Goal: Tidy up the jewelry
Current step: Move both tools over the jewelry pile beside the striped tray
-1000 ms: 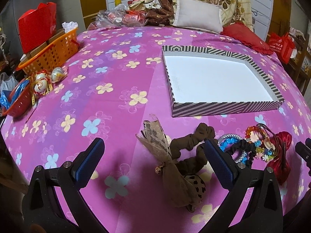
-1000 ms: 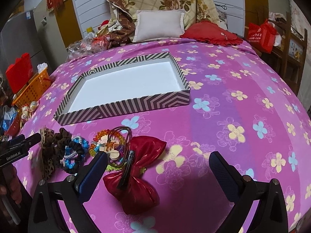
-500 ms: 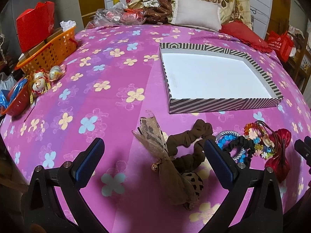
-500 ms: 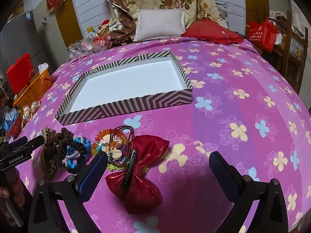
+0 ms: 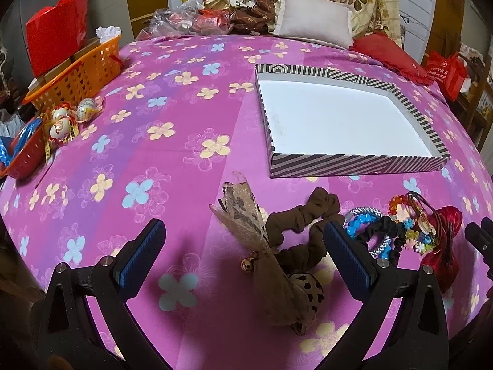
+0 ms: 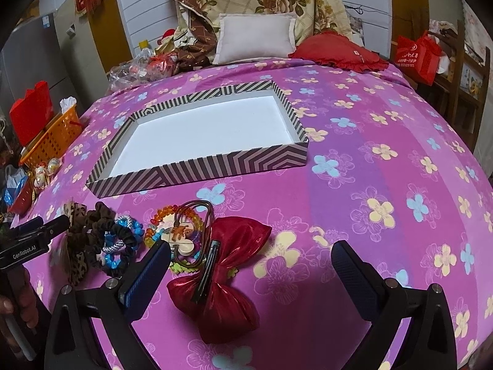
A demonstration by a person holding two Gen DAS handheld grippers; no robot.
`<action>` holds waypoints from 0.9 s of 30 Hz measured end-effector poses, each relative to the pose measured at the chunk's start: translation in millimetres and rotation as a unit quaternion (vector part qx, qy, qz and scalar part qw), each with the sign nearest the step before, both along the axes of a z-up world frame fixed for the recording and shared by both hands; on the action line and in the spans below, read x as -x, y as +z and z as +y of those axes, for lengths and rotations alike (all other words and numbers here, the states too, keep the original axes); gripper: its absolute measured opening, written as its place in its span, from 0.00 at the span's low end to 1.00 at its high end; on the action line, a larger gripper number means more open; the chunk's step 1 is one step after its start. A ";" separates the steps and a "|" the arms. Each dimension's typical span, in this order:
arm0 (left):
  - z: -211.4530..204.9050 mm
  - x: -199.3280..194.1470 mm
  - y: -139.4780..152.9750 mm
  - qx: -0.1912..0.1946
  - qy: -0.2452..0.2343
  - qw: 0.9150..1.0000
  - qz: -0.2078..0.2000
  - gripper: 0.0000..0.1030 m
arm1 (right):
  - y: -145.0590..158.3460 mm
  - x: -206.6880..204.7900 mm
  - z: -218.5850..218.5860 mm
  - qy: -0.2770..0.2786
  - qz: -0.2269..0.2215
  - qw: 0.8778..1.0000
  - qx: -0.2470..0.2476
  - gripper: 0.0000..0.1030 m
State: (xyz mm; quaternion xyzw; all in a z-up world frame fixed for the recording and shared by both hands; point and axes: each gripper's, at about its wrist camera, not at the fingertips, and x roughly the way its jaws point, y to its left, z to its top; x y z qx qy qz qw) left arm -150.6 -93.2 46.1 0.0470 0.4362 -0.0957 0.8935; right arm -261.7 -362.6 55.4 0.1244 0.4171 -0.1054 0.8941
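Both tongs hang over the near edge of a bed spread with a pink flowered sheet [image 5: 185,117], and each pair stands wide with nothing between its blue pads. The left tongs [image 5: 243,246] straddle a sheer brown leopard-print bow [image 5: 262,246] with a small gold bell, which lies tangled with a brown scrunchie [image 5: 305,219]; neither finger touches them as far as I can see. The right tongs [image 6: 251,262] hover over a shiny red bow clip [image 6: 228,277], whose black clip faces up; the left finger sits just beside the bow's upper edge, though I cannot tell whether it touches.

The jewelry lies in a loose row along the front of the bed. Between the scrunchie and the red bow sit a black scrunchie [image 6: 123,240] wound with blue beads and a silver cord, then a heap of coloured bead bracelets [image 6: 172,215] with a brown cord loop and a small pale pendant on top. Beyond the row, well apart from it, rests a shallow striped box [image 6: 197,169] with a bare white floor.

Off to the left edge stand an orange basket [image 5: 77,74] and some wrapped egg-shaped trinkets [image 5: 64,123]. A white pillow [image 6: 255,37] and a red cushion [image 6: 336,49] lie at the far end.
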 end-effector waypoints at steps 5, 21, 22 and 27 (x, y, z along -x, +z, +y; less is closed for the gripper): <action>-1.2 -0.3 -2.2 -0.002 -0.001 1.000 0.001 1.00 | -0.5 -0.7 0.5 0.000 0.001 1.000 0.002 1.00; -2.7 3.1 -0.7 0.005 -0.007 1.000 0.007 0.99 | 2.1 0.0 4.6 0.008 0.000 1.000 0.012 1.00; -1.5 4.0 0.2 0.007 -0.008 1.000 0.009 0.99 | 2.2 -0.3 5.0 0.008 0.000 1.000 0.013 1.00; 10.8 7.5 3.2 0.009 -0.009 1.000 0.013 0.99 | 3.8 5.4 2.6 0.008 -0.001 1.000 0.015 1.00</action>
